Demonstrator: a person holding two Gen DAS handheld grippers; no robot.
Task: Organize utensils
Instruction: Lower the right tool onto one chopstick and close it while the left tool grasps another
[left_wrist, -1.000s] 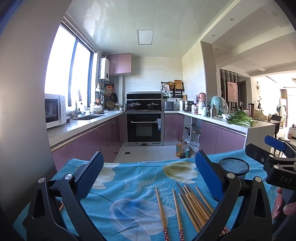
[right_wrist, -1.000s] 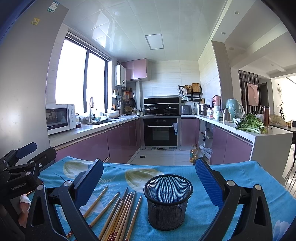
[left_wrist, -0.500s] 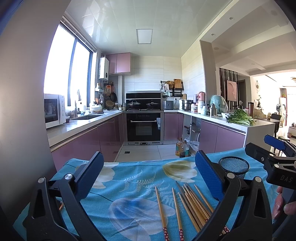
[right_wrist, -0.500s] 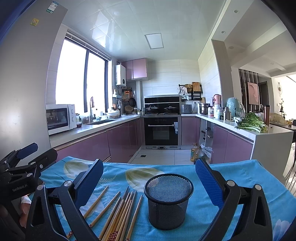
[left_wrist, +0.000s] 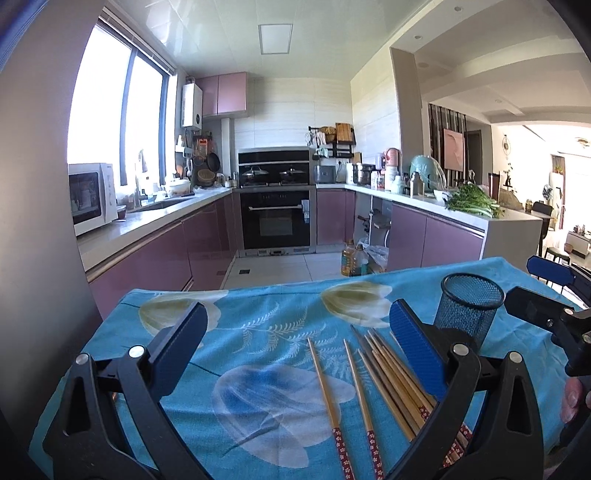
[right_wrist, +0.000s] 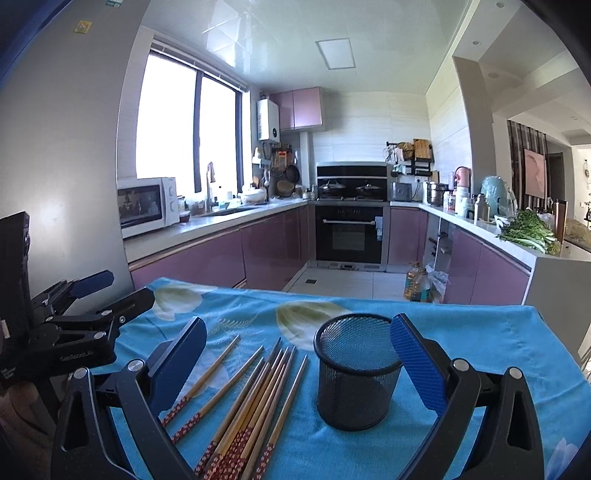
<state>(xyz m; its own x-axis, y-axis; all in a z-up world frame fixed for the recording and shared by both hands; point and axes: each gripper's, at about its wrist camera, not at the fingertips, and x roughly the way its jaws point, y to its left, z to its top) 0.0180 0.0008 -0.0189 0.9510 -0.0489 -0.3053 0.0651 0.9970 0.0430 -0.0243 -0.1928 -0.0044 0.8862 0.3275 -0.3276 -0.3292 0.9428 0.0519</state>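
Left gripper (left_wrist: 295, 336) hovers low over the blue floral tablecloth (left_wrist: 258, 321), jaws spread wide, nothing between them. Chopsticks (right_wrist: 255, 398) lie flat on the cloth: two loose ones on the left, slightly apart from each other, then a tight bundle of about six beside them, so roughly eight in all; exact count in the bundle is hard to tell since they overlap. All have patterned red ends pointing toward the cameras. One black mesh cup (right_wrist: 356, 373) stands upright just right of the bundle, not touching it, empty as far as visible. Right gripper (right_wrist: 298, 341) is also spread wide and holds nothing, the cup sitting ahead between its two fingers. A bit of a hand (left_wrist: 570, 400) shows at the far right edge.
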